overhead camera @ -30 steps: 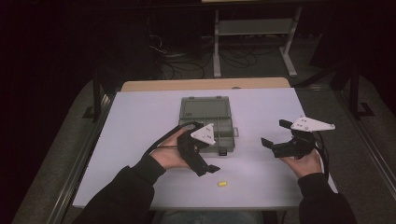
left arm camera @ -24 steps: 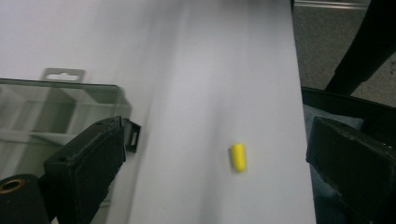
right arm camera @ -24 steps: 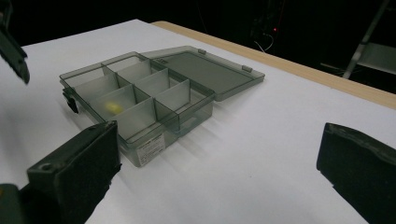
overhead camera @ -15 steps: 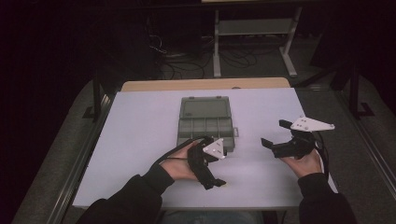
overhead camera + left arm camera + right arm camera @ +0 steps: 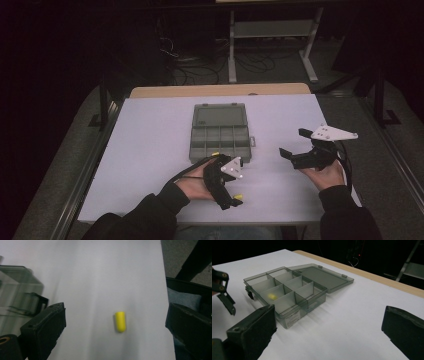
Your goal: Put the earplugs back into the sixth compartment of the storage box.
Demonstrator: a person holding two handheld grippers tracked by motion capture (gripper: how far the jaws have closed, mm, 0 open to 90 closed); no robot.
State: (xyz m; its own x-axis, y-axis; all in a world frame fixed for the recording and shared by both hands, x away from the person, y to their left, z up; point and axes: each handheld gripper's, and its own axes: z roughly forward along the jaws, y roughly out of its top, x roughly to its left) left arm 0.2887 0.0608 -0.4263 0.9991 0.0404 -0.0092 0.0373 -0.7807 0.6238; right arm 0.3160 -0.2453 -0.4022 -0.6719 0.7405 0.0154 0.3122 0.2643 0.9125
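High view looks down on a white table (image 5: 150, 150) with a grey compartment box (image 5: 220, 132) lying open near its middle, lid folded back toward the far edge; the left gripper (image 5: 235, 200) is turned down over the near part of the table, just in front of the box, with a small yellow piece (image 5: 239, 196) showing at its tips; the right gripper (image 5: 292, 142) is held well off to the right of the box, above the table, its jaws spread wide with nothing between them.

Left gripper view shows the yellow piece (image 5: 120, 321), a short rounded cylinder, lying on the bare white surface between the two black jaws, which stand far apart and touch nothing; it lies nearer the right-hand jaw of that view, clear of both; a corner of the box (image 5: 17, 290) with its latch shows at the left edge.

Right gripper view looks across at the box (image 5: 287, 290), its dividers upright; a second yellow piece (image 5: 271, 296) lies in one of the compartments on the side nearest the left gripper (image 5: 223, 290), seen at the left edge.
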